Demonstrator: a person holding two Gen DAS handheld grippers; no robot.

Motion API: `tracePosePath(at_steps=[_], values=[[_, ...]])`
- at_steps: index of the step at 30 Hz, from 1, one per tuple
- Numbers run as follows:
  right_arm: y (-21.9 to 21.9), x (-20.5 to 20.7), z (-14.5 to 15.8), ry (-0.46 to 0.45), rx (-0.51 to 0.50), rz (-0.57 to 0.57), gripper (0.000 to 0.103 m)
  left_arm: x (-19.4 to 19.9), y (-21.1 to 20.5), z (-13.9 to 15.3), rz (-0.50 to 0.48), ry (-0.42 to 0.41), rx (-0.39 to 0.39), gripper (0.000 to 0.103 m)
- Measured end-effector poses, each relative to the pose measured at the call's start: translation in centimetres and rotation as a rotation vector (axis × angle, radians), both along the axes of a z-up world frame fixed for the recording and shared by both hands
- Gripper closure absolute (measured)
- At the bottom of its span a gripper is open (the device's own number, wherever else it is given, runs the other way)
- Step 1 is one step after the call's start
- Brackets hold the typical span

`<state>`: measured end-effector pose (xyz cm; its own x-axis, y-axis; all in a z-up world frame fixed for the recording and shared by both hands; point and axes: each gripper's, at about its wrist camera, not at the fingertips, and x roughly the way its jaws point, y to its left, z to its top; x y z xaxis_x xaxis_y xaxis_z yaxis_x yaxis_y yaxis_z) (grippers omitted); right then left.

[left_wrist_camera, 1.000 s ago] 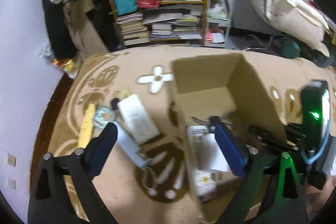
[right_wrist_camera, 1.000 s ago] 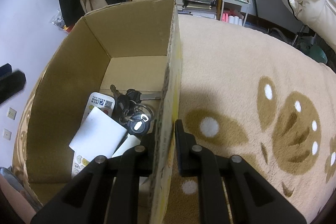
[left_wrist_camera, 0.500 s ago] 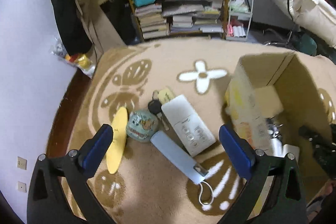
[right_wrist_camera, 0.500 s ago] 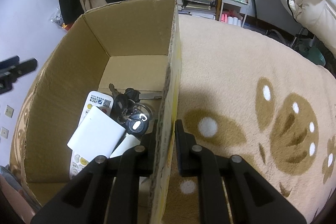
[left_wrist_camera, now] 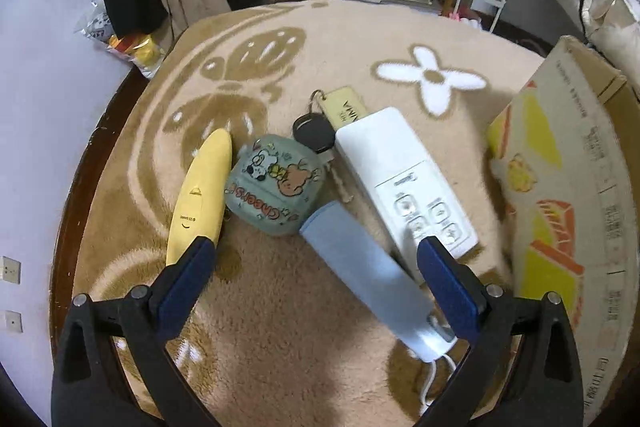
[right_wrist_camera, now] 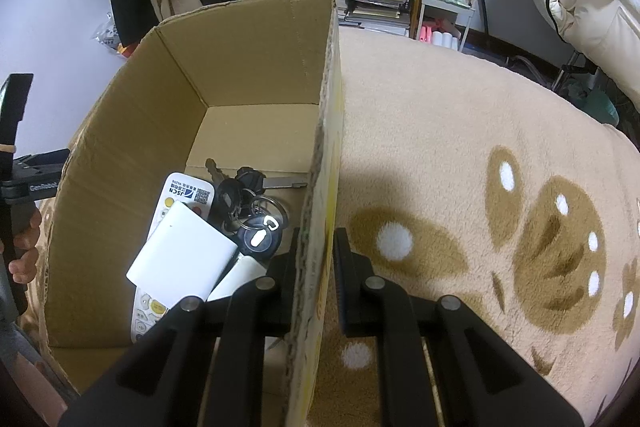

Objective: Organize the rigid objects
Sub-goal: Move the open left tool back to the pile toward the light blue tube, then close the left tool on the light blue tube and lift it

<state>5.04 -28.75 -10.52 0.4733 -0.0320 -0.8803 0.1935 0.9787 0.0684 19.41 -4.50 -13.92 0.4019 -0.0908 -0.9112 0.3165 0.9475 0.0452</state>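
Box [right_wrist_camera: 256, 75] part filled: remote [right_wrist_camera: 176, 203], keys [right_wrist_camera: 244, 199] in. Five items left, frame centre. Left gripper [left_wrist_camera: 316, 283] apart; right gripper [right_wrist_camera: 316, 251] clamps box wall.

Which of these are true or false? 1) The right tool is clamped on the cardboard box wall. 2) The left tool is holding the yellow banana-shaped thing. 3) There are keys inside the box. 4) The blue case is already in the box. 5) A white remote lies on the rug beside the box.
1) True: the right tool grips the brown cardboard box wall.
2) False: the left tool is open and empty; the yellow banana-shaped gadget lies on the beige patterned rug.
3) True: a bunch of keys lies inside.
4) False: the light blue oblong case lies on the rug.
5) True: the white rectangular remote.
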Motion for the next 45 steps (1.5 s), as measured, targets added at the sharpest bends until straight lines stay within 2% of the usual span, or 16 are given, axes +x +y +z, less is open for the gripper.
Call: tracePosePath(at_steps=[3, 14, 19, 22, 24, 28, 31, 33, 34, 37, 39, 45], values=[[0.0, 0.0, 0.0, 0.000, -0.002, 0.001, 0.090, 0.3, 0.3, -0.8, 0.014, 0.012, 0.022, 0.003], [0.0, 0.0, 0.0, 0.000, -0.003, 0.000, 0.090, 0.6, 1.1, -1.4, 0.043, 0.053, -0.028, 0.001], [0.0, 0.0, 0.0, 0.000, -0.003, 0.000, 0.090, 0.4, 0.7, -1.4, 0.028, 0.061, 0.043, 0.002], [-0.2, -0.1, 0.0, 0.000, -0.004, 0.000, 0.090, -0.2, 0.3, -1.7, 0.014, 0.031, 0.100, 0.002], [-0.2, -0.1, 0.0, 0.000, -0.004, 0.000, 0.090, -0.4, 0.0, -2.0, 0.003, 0.034, 0.110, 0.009], [-0.2, -0.1, 0.0, 0.000, -0.004, 0.000, 0.090, -0.7, -0.1, -1.9, 0.001, 0.045, 0.071, 0.024], [-0.2, -0.1, 0.0, 0.000, -0.004, 0.000, 0.090, -1.0, -0.1, -1.9, 0.011, 0.057, 0.011, 0.041], [-0.2, -0.1, 0.0, 0.000, -0.005, 0.000, 0.090, -1.5, -0.3, -1.7, -0.005, 0.058, -0.020, 0.062], [-0.2, -0.1, 0.0, 0.000, -0.005, 0.000, 0.090, -1.6, -0.5, -1.7, -0.014, 0.057, -0.027, 0.066], [-0.2, -0.1, 0.0, 0.000, -0.005, -0.001, 0.090, -1.8, -1.1, -1.6, -0.006, 0.054, 0.029, 0.074], [-0.1, -0.1, 0.0, 0.000, -0.006, 0.001, 0.090, -1.9, -1.2, -1.3, -0.003, 0.055, 0.040, 0.077], [-0.1, -0.1, 0.0, 0.000, -0.005, -0.001, 0.090, -2.4, -0.8, -0.5, -0.007, 0.046, 0.073, 0.077]])
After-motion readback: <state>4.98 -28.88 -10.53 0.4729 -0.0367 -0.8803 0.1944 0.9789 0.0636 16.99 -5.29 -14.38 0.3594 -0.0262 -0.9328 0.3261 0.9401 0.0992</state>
